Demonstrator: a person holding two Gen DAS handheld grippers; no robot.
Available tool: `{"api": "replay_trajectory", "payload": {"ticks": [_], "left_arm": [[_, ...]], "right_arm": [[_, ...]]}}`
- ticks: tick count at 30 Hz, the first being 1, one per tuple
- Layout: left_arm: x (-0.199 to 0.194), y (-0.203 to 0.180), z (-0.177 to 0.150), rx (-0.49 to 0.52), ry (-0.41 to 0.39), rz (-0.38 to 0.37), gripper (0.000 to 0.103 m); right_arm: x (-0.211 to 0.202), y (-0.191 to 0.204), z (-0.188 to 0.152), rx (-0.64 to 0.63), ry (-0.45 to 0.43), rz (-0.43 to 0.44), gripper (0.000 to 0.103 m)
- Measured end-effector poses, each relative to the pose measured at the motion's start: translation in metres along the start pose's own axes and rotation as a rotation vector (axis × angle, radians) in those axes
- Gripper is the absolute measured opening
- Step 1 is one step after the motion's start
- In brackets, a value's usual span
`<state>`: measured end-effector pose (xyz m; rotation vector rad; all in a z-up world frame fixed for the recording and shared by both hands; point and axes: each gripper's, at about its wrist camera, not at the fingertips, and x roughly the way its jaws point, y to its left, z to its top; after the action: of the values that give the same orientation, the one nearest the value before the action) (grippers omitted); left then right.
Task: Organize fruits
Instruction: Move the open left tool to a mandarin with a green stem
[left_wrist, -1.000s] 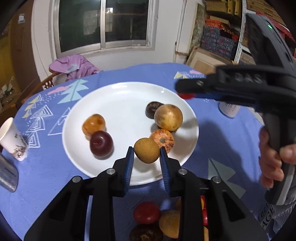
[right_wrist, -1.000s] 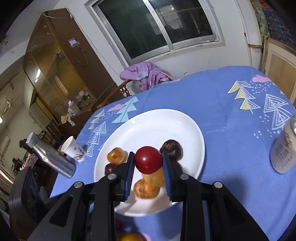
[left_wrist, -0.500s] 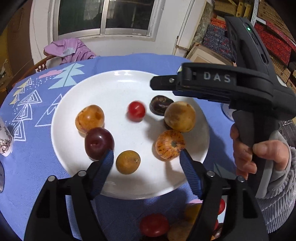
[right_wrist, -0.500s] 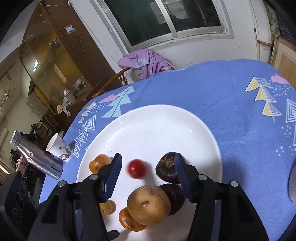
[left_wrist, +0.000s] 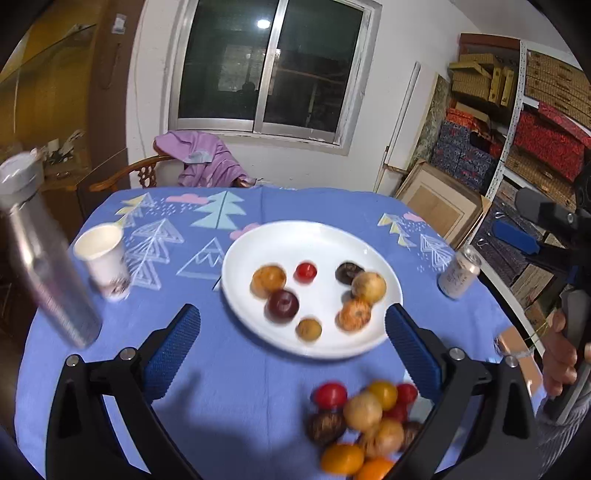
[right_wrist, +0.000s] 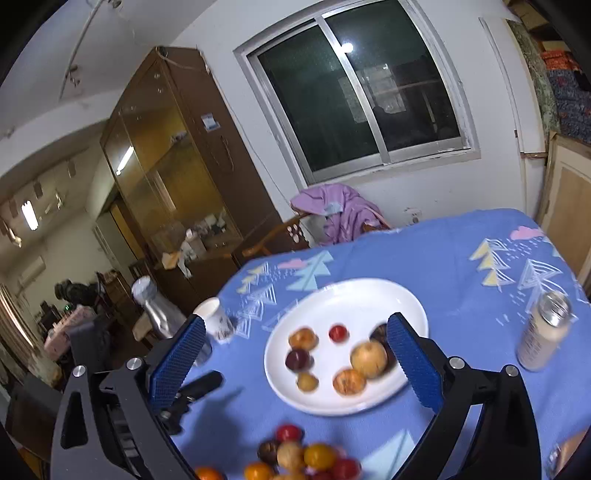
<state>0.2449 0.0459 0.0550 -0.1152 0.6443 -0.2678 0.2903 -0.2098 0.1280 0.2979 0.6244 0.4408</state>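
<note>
A white plate (left_wrist: 325, 236) (right_wrist: 369, 295) on the blue tablecloth holds several fruits: a small red one (left_wrist: 306, 270) (right_wrist: 338, 332), a dark plum (left_wrist: 282, 305), a small yellow-brown one (left_wrist: 308, 328), and tan and orange ones. A pile of loose fruits (left_wrist: 364, 424) (right_wrist: 299, 458) lies on the cloth near me. My left gripper (left_wrist: 291, 347) is open and empty, raised above the cloth before the plate. My right gripper (right_wrist: 295, 363) is open and empty, raised over the plate's near side.
A paper cup (left_wrist: 103, 258) (right_wrist: 216, 321) and a steel bottle (left_wrist: 44, 266) (right_wrist: 157, 314) stand left of the plate. A drink can (left_wrist: 460, 275) (right_wrist: 545, 332) stands to its right. A chair with purple cloth (left_wrist: 199, 162) is behind the table.
Both grippers let go of their fruits onto the plate, opened wide, then pulled back and up. The red fruit and the yellow-brown fruit now rest on the plate.
</note>
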Motion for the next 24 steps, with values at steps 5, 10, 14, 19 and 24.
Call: {"api": "replay_trajectory", "payload": {"ticks": [5,10,14,19,24], "left_arm": [[-0.039,0.022,-0.084,0.003,0.018,0.073,0.099],[-0.056,0.028,-0.134,0.023,0.058,0.138,0.099],[-0.058,0.01,-0.144,0.104,0.06,0.141,0.099],[-0.044,-0.015,-0.155,0.242,0.112,0.193,0.099],[-0.037,-0.009,-0.156,0.216,0.149,0.209,0.099]], "right_arm": [[-0.036,-0.019,-0.059,0.057,0.001,-0.063,0.099],[-0.041,-0.066,-0.112,0.202,0.057,-0.126,0.1],[-0.037,-0.083,-0.115,0.286,0.079,-0.111,0.1],[-0.033,-0.075,-0.117,0.246,0.098,-0.117,0.1],[-0.03,-0.07,-0.12,0.226,0.115,-0.13,0.1]]}}
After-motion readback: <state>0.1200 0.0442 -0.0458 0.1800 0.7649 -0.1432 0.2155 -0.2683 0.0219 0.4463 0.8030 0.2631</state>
